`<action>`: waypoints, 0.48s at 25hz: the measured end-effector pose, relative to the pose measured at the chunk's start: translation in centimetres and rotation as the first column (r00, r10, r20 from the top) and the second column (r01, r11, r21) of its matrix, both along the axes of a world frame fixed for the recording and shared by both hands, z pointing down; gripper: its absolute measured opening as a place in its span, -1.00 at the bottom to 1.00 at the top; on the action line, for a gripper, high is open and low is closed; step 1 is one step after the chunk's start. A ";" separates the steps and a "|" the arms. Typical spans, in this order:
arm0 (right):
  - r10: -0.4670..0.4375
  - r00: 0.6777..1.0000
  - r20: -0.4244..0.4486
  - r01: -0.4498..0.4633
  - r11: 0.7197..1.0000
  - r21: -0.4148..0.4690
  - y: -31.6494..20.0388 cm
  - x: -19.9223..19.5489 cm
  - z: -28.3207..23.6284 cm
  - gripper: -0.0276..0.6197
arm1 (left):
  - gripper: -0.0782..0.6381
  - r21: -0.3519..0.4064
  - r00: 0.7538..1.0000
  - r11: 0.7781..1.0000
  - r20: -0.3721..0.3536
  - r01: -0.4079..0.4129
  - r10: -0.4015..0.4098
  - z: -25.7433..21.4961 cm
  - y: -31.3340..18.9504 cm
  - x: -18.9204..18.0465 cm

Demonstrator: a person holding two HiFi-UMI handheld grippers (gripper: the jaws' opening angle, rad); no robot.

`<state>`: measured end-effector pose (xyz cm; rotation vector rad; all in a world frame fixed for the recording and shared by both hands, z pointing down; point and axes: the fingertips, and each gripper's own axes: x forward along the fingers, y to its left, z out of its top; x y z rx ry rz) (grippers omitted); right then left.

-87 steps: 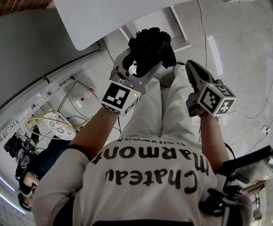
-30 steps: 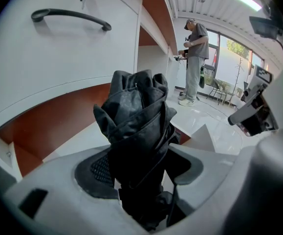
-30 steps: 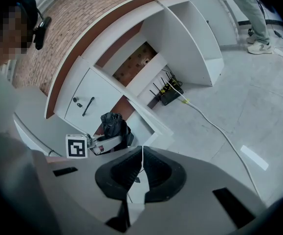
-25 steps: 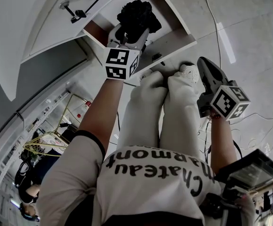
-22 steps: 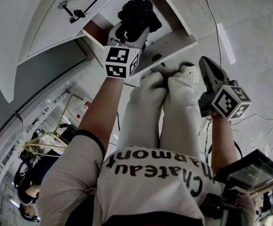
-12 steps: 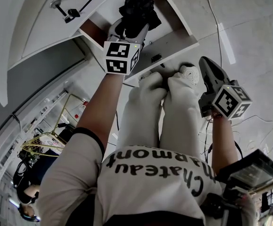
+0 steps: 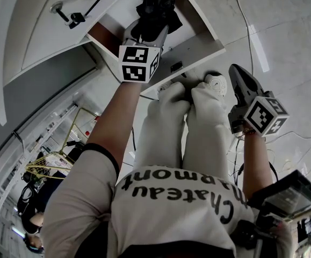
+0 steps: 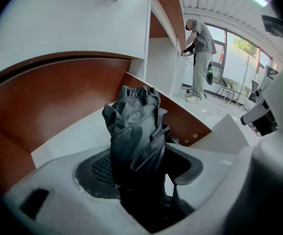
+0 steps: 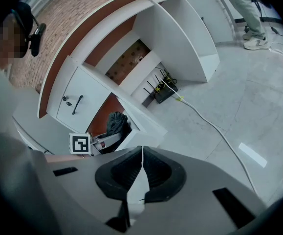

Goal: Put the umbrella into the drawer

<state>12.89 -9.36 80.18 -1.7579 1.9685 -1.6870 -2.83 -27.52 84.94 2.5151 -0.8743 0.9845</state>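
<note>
Two risks I see: my left hand-held gripper (image 7: 146, 35) is clamped on the umbrella (image 8: 134, 131) above the open drawer (image 8: 53, 99), so releasing from up here could let it topple over the drawer's front wall, or its loose folds could snag that edge. The umbrella is black, folded short, with crumpled fabric, and pokes past the jaws over the drawer's white floor. My right hand-held gripper (image 9: 141, 173), jaws together and empty, hangs well outside the drawer.

Left arm (image 7: 116, 120) reached forward, left tool (image 7: 147, 32) angled downward, jaws clamped on the umbrella (image 7: 156, 11), right arm (image 7: 255, 163) hung beside the legs (image 7: 198, 130), right tool (image 7: 237, 75) closed, empty.
</note>
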 end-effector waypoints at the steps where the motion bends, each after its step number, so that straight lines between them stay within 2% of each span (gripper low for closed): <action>1: 0.000 1.000 0.001 0.000 1.000 -0.003 0.1 0.0 0.1 -0.86 | -0.03 0.000 1.000 1.000 0.002 -0.003 0.003 0.1 0.0 0.1; 8: -0.007 1.000 0.025 0.008 1.000 -0.020 0.6 0.2 0.9 -0.86 | -0.03 -0.007 1.000 1.000 0.029 -0.011 0.011 1.0 0.0 0.4; 12: -0.008 0.998 0.068 0.010 1.000 -0.028 0.7 0.2 1.4 -0.86 | -0.03 -0.002 0.999 1.000 0.035 -0.011 0.011 1.5 -0.2 0.6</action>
